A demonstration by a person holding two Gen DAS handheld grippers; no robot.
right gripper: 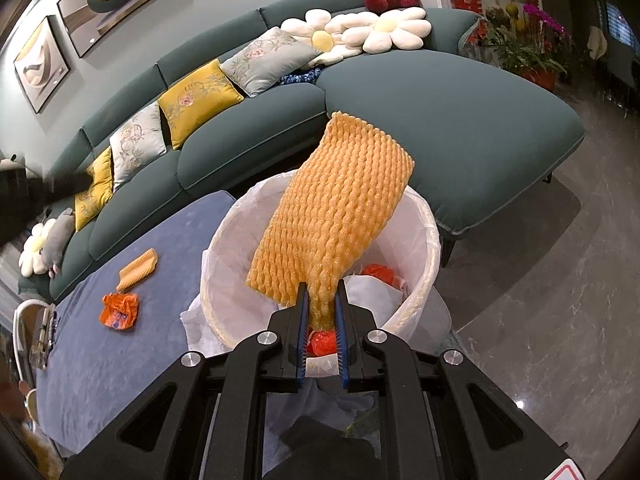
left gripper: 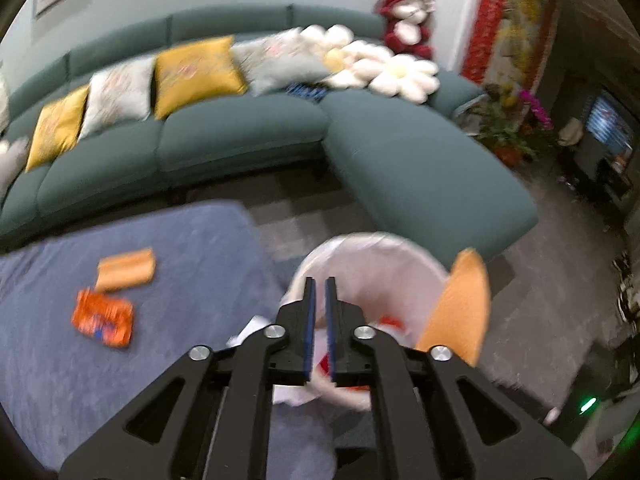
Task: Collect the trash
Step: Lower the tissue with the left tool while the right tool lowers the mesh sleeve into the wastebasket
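A white-lined trash bin [right gripper: 224, 240] stands beside the blue-covered table [right gripper: 168, 340]. My right gripper [right gripper: 322, 286] is shut on the lower end of a large orange foam net sheet [right gripper: 340, 200], which sticks up tilted over the bin's mouth. Orange crumpled trash [right gripper: 378, 272] lies inside the bin. In the blurred left wrist view, my left gripper [left gripper: 320, 280] hangs over the bin [left gripper: 400, 246], jaws slightly apart with nothing between them, and the foam sheet [left gripper: 460, 304] shows at its right. On the table lie an orange wrapper [left gripper: 102, 318] [right gripper: 120, 310] and a small foam roll [left gripper: 126, 268] [right gripper: 138, 268].
A curved green sofa [right gripper: 440, 120] with yellow and grey cushions, flower pillows and a red plush toy runs behind the table and bin. Potted plants [right gripper: 520, 52] stand at the far right. Polished stone floor [right gripper: 540, 300] spreads to the right of the bin.
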